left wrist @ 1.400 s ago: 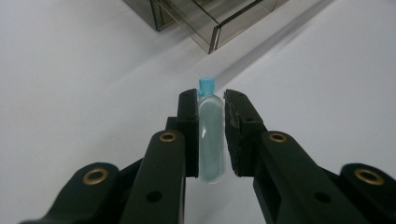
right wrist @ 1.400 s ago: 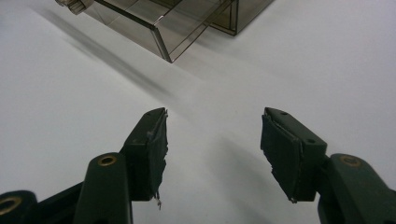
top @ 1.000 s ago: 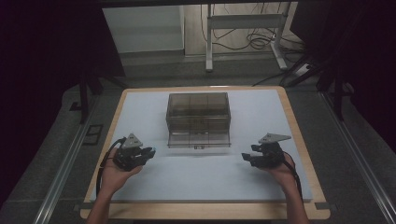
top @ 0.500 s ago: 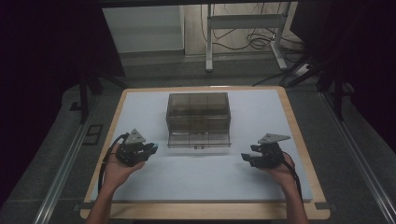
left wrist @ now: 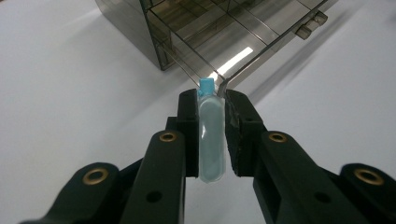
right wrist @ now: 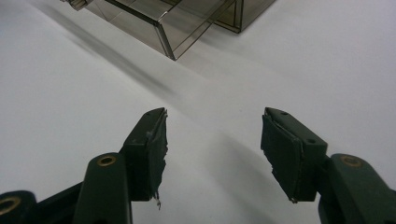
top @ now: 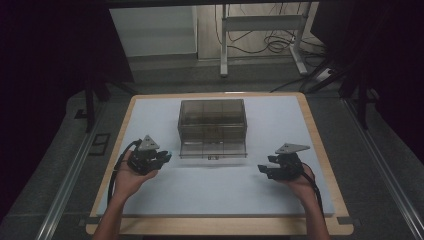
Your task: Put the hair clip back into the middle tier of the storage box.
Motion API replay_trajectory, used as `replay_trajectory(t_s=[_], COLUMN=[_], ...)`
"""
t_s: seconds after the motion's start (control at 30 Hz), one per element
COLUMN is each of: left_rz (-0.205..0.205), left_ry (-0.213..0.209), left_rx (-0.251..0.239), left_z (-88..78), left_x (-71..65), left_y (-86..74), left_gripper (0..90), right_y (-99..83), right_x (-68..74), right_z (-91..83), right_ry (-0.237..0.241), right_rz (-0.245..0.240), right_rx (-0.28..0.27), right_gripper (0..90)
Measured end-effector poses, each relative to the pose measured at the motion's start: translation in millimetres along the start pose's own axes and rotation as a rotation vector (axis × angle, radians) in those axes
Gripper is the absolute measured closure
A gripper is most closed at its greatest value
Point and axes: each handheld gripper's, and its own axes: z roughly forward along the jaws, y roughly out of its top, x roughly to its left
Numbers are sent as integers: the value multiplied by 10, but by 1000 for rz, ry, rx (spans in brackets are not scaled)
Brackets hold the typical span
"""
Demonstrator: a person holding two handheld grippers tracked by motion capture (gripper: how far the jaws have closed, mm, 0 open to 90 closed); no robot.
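- Clamping the small clear plastic vial with a blue cap (left wrist: pixel 211 135), the left gripper (left wrist: pixel 211 100) grips its middle; it looks light, slick and squeezable.
- Vial sits just beside the smoky transparent compartment box (top: pixel 212 125), at its front left corner.
- Right gripper (right wrist: pixel 212 119) stands with jaws apart, empty, near the box.

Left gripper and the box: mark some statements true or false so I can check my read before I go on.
1. The left gripper is shut on a small blue-capped vial. True.
2. The right gripper holds a vial too. False: its jaws are open with nothing between them.
3. The box is clear and divided into compartments. True.
4. The vial already lies inside the box. False: it sits between the left jaws, just short of the box.
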Motion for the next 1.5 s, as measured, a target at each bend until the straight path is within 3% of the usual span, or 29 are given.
replay_trajectory(t_s=[0.8,1.17,1.5], left_rz=[-9,17,13], left_ry=[-10,-5,-6], left_rx=[12,10,11], left_z=[152,177,228], left_x=[41,37,71], left_y=[119,226,275], left_gripper=[773,773,773], right_y=[-2,-3,-4], right_x=[-10,-1,-2], right_z=[6,8,10], right_ry=[0,1,-1], right_rz=[2,2,-1], right_rx=[3,8,9], right_gripper=[394,394,394])
